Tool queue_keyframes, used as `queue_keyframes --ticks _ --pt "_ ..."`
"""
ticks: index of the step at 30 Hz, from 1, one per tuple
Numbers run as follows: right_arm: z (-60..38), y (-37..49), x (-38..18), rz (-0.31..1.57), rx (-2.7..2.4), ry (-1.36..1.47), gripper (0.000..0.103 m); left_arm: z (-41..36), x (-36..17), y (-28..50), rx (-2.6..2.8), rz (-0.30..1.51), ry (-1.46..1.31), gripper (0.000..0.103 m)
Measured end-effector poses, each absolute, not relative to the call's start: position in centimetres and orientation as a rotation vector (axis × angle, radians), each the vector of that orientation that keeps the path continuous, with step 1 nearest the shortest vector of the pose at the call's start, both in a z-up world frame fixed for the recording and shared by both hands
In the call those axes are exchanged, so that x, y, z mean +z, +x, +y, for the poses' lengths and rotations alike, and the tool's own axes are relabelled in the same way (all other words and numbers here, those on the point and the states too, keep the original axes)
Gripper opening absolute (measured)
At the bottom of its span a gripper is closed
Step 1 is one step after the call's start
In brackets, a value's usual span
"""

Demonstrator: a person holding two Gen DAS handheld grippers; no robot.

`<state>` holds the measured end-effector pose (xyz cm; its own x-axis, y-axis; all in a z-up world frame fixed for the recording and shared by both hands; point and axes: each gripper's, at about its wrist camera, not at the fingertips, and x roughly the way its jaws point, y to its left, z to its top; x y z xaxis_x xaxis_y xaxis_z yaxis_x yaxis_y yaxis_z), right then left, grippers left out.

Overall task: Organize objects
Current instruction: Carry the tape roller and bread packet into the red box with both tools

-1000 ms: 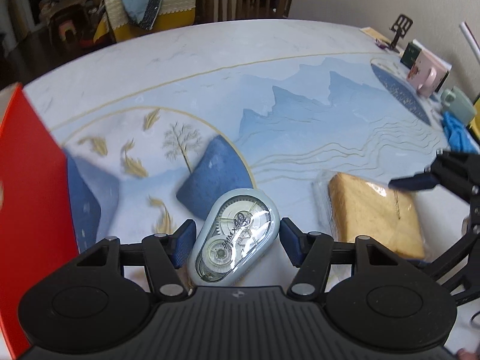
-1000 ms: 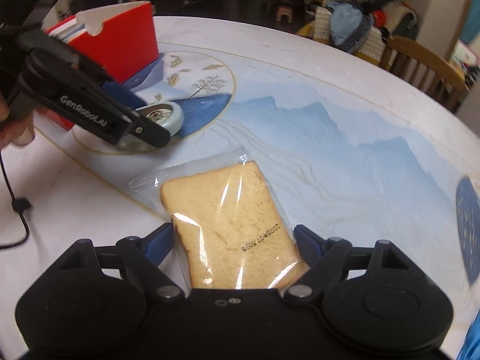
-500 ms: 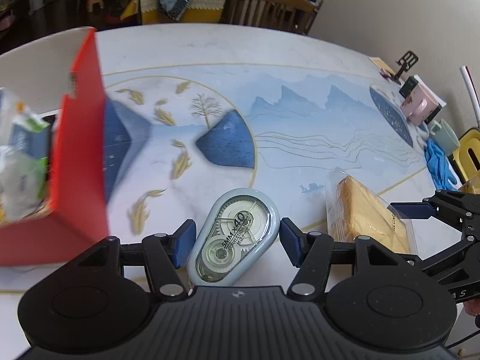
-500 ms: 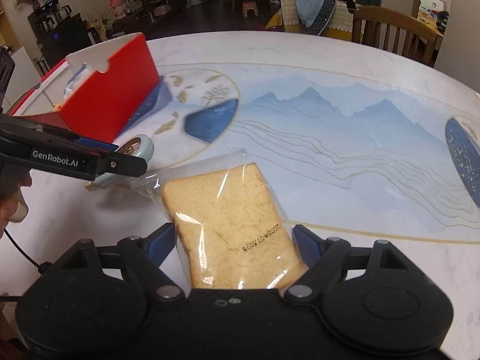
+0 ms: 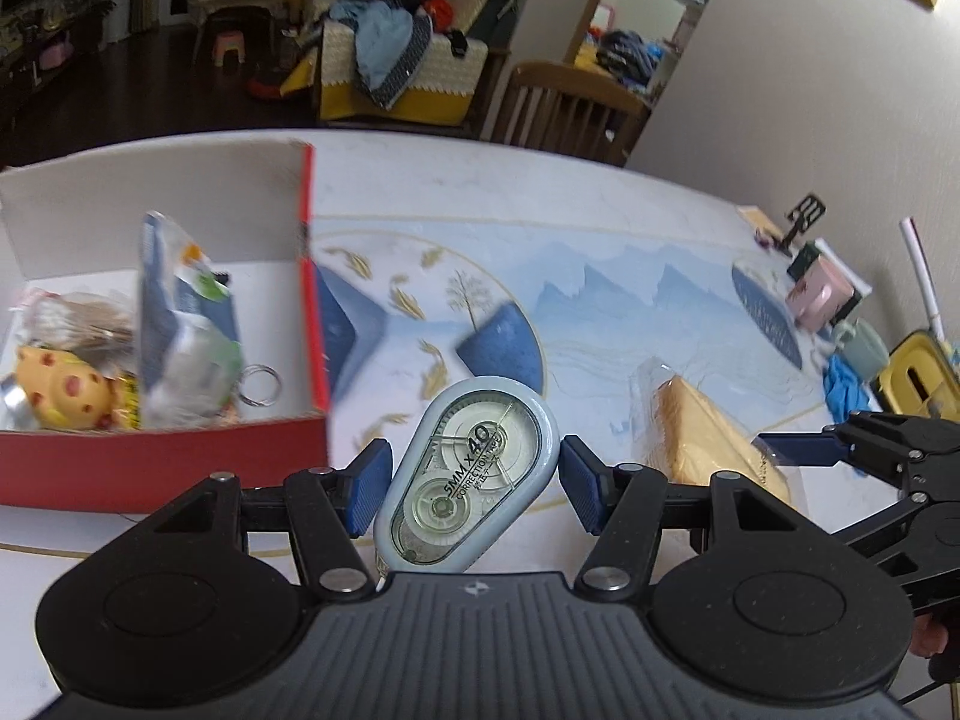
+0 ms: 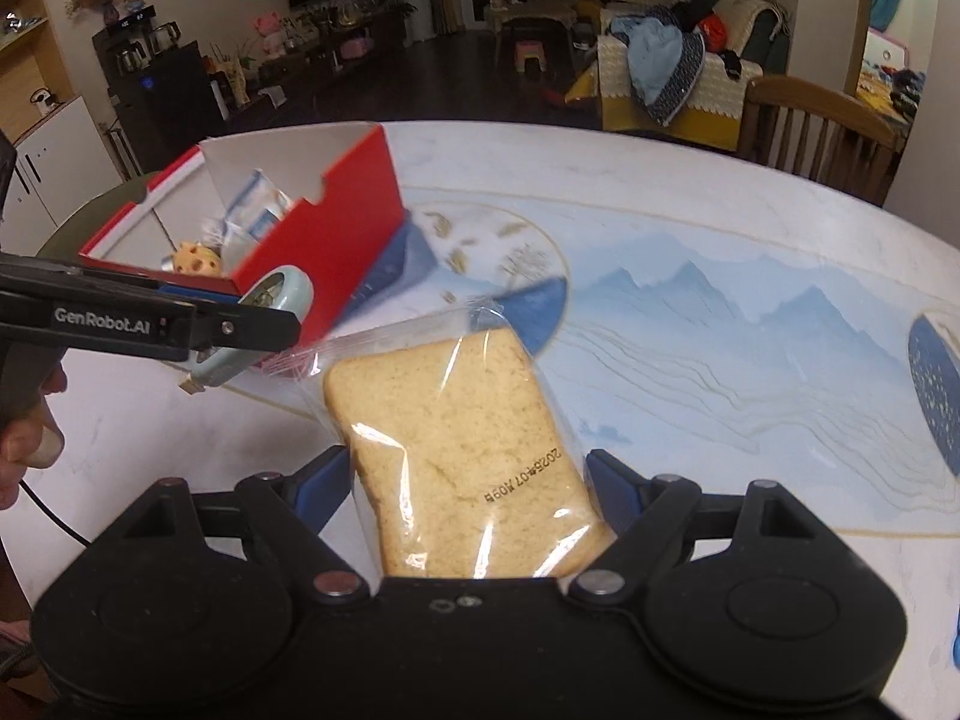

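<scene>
- Left gripper point(image 5: 471, 483): blue pads pressed against both sides of a pale-blue correction tape dispenser point(image 5: 465, 474), held above the table point(image 5: 630, 228) beside the red box point(image 5: 162, 462).
- Right gripper point(image 6: 465, 492): fingers closed on a bagged slice of bread point(image 6: 462, 450), carried clear of the table.
- Red box: open-topped; contains a yellow spotted toy point(image 5: 63, 393), a key ring point(image 5: 261, 384) and packets point(image 5: 180, 324).
- Far right edge: pink mug point(image 5: 819, 300), green mug point(image 5: 861, 348).

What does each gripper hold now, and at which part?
Left gripper: the correction tape, by its two long sides. Right gripper: the bagged bread slice, by its side edges near the bottom.
</scene>
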<state>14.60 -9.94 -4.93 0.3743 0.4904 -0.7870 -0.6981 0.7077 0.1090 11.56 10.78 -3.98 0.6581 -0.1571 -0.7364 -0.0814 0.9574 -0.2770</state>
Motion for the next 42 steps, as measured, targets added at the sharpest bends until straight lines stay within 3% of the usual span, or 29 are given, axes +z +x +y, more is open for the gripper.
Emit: queue_keyframes --ticks 19,42 --pt "0.1 13.0 -0.9 0.798 0.820 -0.285 0.084 21.8 -0.2 9.1 0.028 0.773 -0.337 0.060" --pt "14.7 12.6 -1.4 0.698 0.837 -0.511 0.084 33.0 -1.7 11.5 0.108 0.797 -0.274 0.060"
